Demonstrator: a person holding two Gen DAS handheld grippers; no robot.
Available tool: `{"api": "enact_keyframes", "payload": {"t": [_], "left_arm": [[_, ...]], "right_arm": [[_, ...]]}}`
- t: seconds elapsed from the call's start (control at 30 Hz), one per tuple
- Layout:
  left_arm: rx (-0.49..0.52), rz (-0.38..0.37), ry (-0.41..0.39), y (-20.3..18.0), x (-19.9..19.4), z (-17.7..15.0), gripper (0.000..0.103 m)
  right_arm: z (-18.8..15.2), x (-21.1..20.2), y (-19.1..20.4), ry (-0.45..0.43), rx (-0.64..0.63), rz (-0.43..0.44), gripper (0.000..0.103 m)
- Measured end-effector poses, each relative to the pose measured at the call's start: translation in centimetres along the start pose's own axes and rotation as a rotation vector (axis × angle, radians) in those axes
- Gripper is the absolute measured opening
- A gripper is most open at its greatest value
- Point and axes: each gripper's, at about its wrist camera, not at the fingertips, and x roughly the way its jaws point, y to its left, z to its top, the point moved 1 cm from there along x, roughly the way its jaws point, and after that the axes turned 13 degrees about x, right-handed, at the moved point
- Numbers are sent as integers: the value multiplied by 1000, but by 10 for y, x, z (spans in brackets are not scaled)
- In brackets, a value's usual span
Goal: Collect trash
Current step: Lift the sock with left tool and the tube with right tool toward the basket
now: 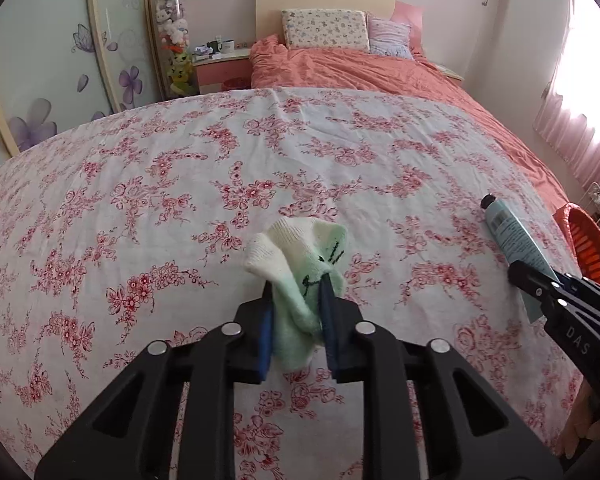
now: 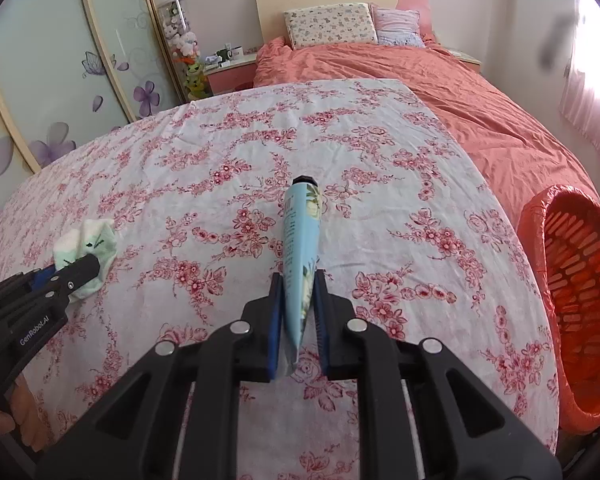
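The left claw (image 1: 298, 292), low in the centre of the left wrist view, is clamped on a pale green and white sock (image 1: 300, 264): both blue pads (image 1: 266, 328) press into the cloth, and the bunched sock sticks up beyond the tips, over the flowered sheet (image 1: 180, 184) of the bed. In the right wrist view the right claw (image 2: 298, 280) sits likewise low in the centre, its jaws closed on the flat crimped end of a light blue tube (image 2: 300, 236), which points toward the top of the frame with its black cap (image 2: 304, 180) at the far tip (the printed side carries a flower pattern). Each claw shows in the other's view: the right one at the right edge of the left view, the left one at the lower left of the right view. An orange basket (image 2: 580, 280) lined with an orange bag stands beside the bed at the right edge. Farther up lie a coral duvet (image 2: 440, 80), two pillows (image 2: 332, 24) against the headboard, and a nightstand (image 2: 230, 68) toward the upper left.
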Motion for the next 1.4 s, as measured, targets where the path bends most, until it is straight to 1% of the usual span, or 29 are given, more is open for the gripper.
{"api": "enact_keyframes", "payload": {"t": [0.4,0.53,0.63,0.77,0.8,0.87,0.9,0.97,1.1,1.27,1.33,1.37,1.4], "left_arm": [[11,4,-90,-12,-40,18,18],[7,2,-99,-19,-49,19,18],[7,-3,-94,-22,-50,16,18],[9,-11,-91,-24,-50,14,18],[10,-12,-90,-24,-50,14,18],[8,-19,-89,-26,-50,14,18],[6,-22,-90,-26,-50,14,18],[6,-29,-90,-28,-51,13,18],[13,-34,-87,-32,-50,13,18],[11,-38,-81,-34,-49,14,18],[10,-39,-82,-34,-49,15,18],[9,-40,-83,-35,-49,16,18],[7,-42,-84,-35,-49,17,18]], "right_arm": [[7,-57,-12,-88,39,55,14],[2,-62,-18,-86,39,50,13],[-8,-65,-24,-51,55,61,14],[-30,-58,-40,16,80,70,15],[-35,-55,-43,34,81,70,18],[-42,-53,-45,40,85,62,21],[-43,-53,-46,41,87,65,27],[-42,-53,-46,39,89,71,35],[-33,-49,-41,29,80,59,36],[-22,-27,-38,37,87,12,36],[-21,-25,-35,18,68,-9,34],[-21,-24,-35,16,60,-12,28],[-21,-24,-34,16,53,-7,28]]}}
